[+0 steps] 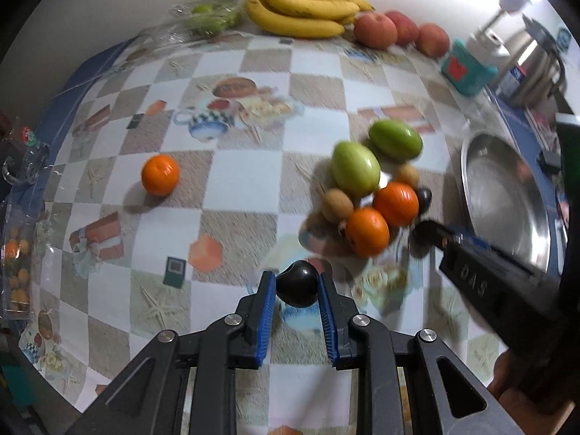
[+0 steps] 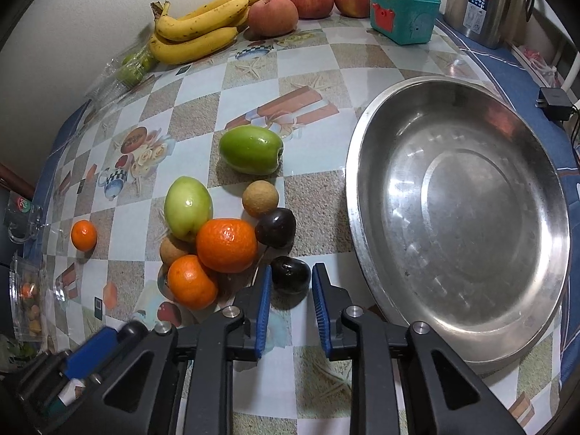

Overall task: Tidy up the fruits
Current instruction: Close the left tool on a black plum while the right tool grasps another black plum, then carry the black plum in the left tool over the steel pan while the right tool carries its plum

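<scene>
My left gripper is shut on a small dark round fruit, lifted just above the checked tablecloth. My right gripper is shut on a second dark fruit that sits on the cloth at the right of the fruit pile. The pile holds two green fruits, two oranges, small brown round fruits and a third dark fruit. One orange lies alone to the left. A wide steel bowl stands empty on the right.
Bananas, three red apples and a clear bag of green fruit line the back wall. A teal box and a steel kettle stand at the back right. A clear plastic box sits at the left edge.
</scene>
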